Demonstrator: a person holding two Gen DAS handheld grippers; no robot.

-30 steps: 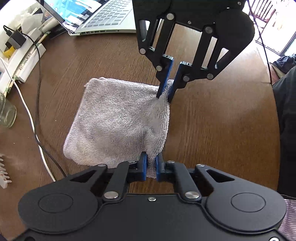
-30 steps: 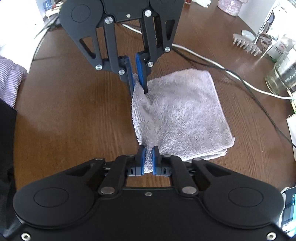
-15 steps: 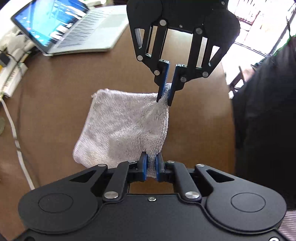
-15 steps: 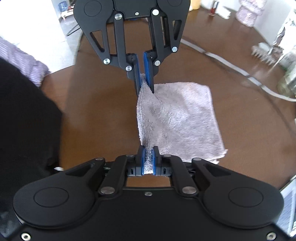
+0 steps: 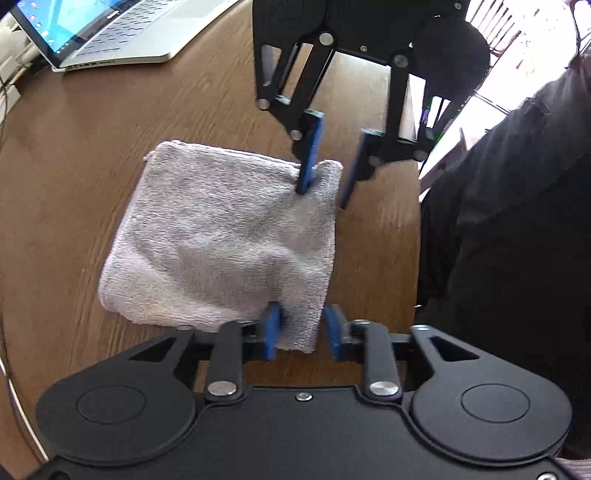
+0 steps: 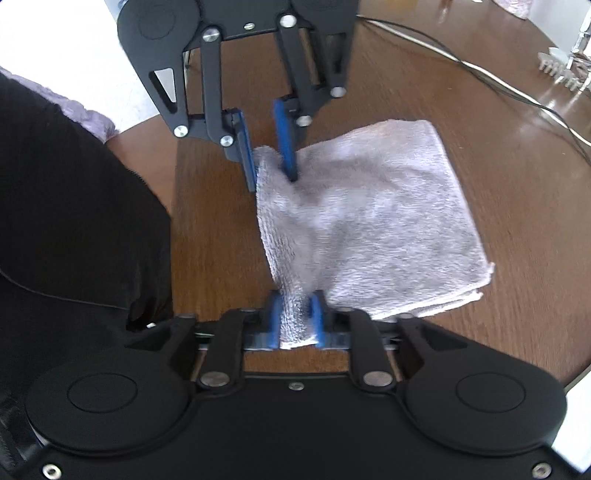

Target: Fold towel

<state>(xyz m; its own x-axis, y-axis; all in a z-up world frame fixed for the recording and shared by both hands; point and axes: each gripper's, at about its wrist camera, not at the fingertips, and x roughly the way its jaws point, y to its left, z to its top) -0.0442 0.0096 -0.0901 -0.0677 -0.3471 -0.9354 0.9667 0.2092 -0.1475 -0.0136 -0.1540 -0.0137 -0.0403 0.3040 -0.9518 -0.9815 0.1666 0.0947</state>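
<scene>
A folded grey towel (image 5: 225,236) lies as a square on the brown wooden table (image 5: 110,122); it also shows in the right wrist view (image 6: 373,221). My left gripper (image 5: 301,332) is open, its blue fingers apart on either side of the towel's near right corner. My right gripper (image 6: 295,321) is open too, with the towel's corner loose between its fingers. Each gripper shows in the other's view, facing it: the right one (image 5: 327,166) over the far right corner, the left one (image 6: 267,147) over the far left corner.
A laptop (image 5: 110,33) sits at the far left of the table. A cable (image 6: 498,81) runs across the table, with a white comb-like item (image 6: 557,70) beyond it. A person in dark clothes (image 5: 517,221) stands at the table's edge.
Both grippers were shut on the towel's edge corners and held them up. Now both have opened and the towel lies flatter on the table.
</scene>
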